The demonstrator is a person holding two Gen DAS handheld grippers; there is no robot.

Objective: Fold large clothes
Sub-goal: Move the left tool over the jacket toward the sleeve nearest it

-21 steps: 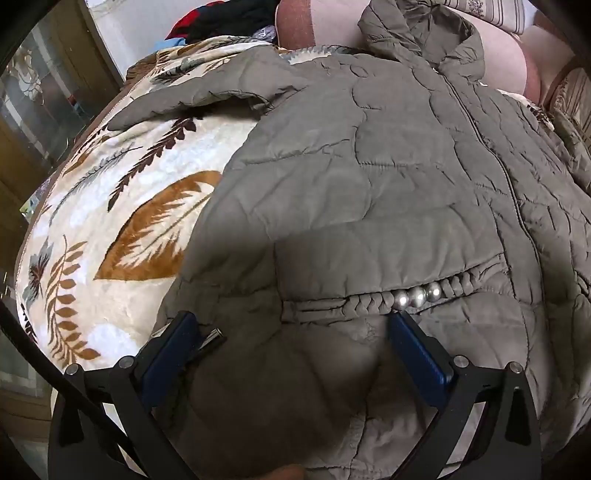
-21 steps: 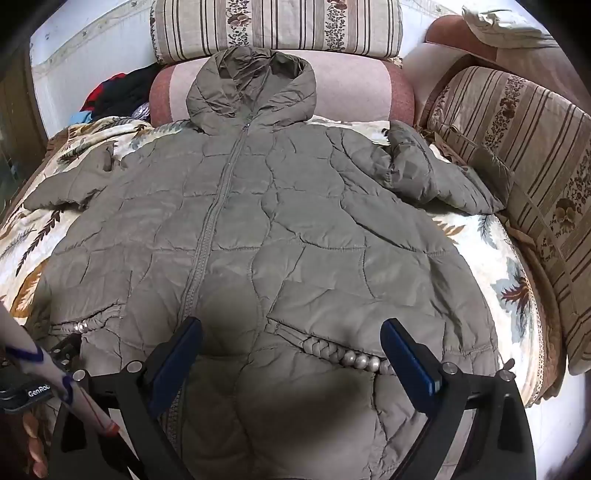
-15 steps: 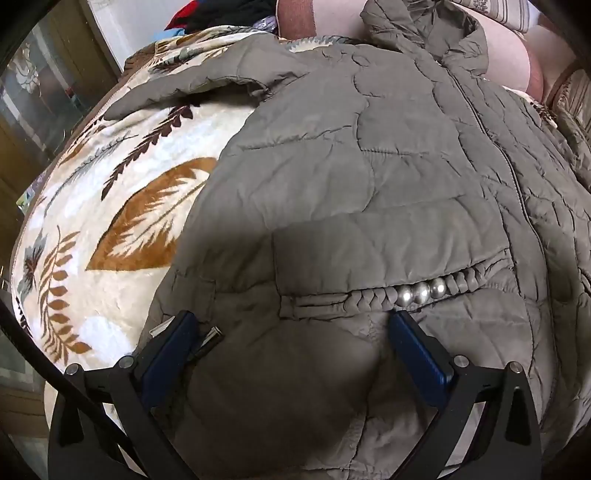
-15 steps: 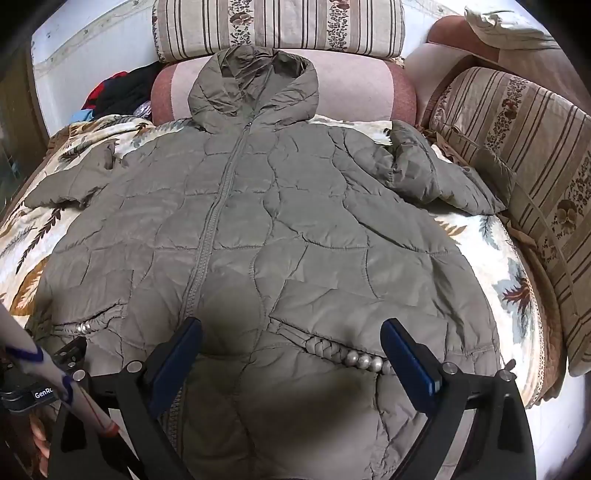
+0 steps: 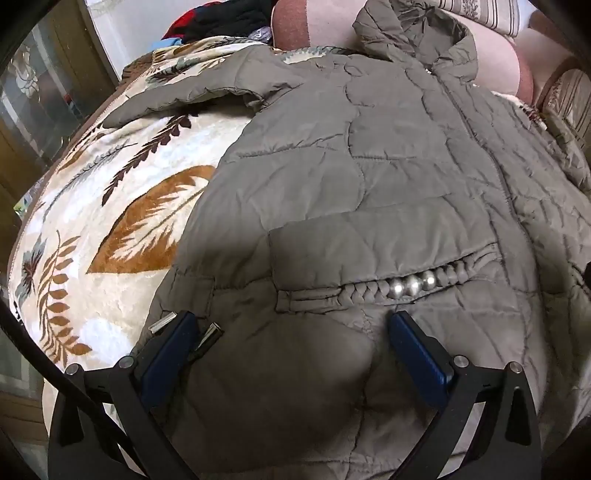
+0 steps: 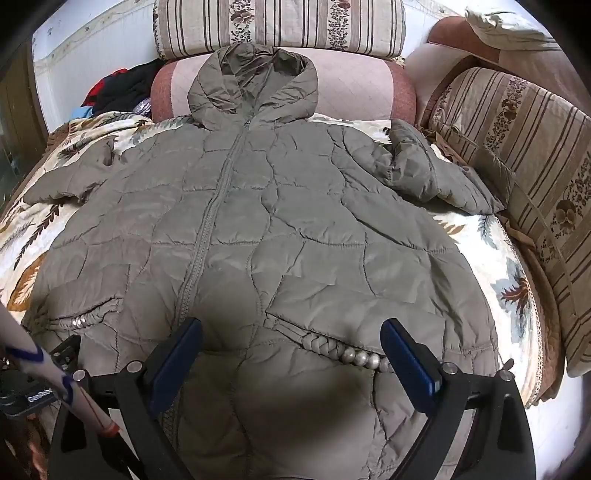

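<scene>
Olive quilted hooded coat (image 6: 280, 229) spread zipped on leaf-print blanket (image 5: 110, 229); striped cushions (image 6: 517, 147) right of frame. Both hand-held grippers, left (image 5: 291, 328) and right (image 6: 291, 336), angled down over hem, jaws apart, empty.

Probably a home: striped sofa cushions (image 6: 280, 26), leaf-print blanket (image 5: 122, 229).

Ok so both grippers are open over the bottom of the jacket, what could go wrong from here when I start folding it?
1. The puffy jacket may slip from the left gripper or right gripper if they catch only the top layer.
2. The beaded pocket trim lies beside the right gripper's finger; pinching it could snag the beads.
3. The right sleeve is bunched against the cushion, so the fold may come out lopsided.
</scene>
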